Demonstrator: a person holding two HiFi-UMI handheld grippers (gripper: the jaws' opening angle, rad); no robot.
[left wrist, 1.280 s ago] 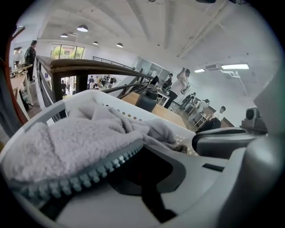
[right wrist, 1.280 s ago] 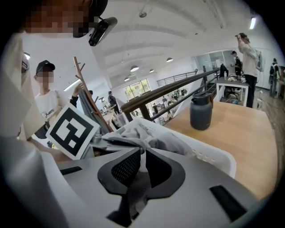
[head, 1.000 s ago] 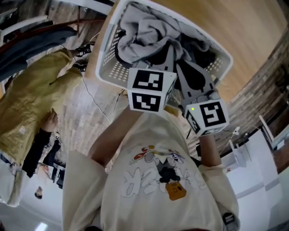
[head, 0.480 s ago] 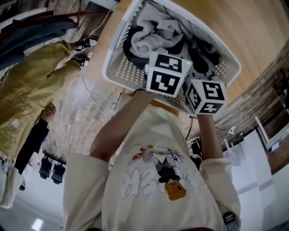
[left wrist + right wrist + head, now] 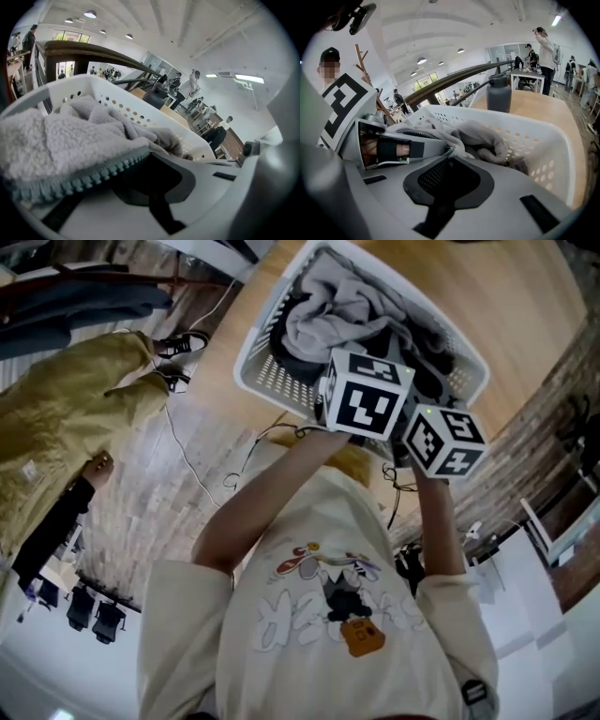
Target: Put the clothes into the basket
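A white perforated basket stands on a wooden table and holds grey and dark clothes. Both grippers reach over its near rim into it, their jaws hidden behind the marker cubes in the head view. My left gripper is shut, and the teal zipper edge of a grey fleece meets its tips and lies along one jaw. My right gripper is shut beside it with nothing between its jaws. The left gripper shows close at its left, the fleece just ahead.
A person in a yellow jacket stands left of the table, with a cable on the floor there. A dark bottle stands on the table beyond the basket wall. Other people stand farther off.
Both grippers have come closer together and sunk over the basket's near rim into the clothes. The basket now sits higher and smaller in the head view.
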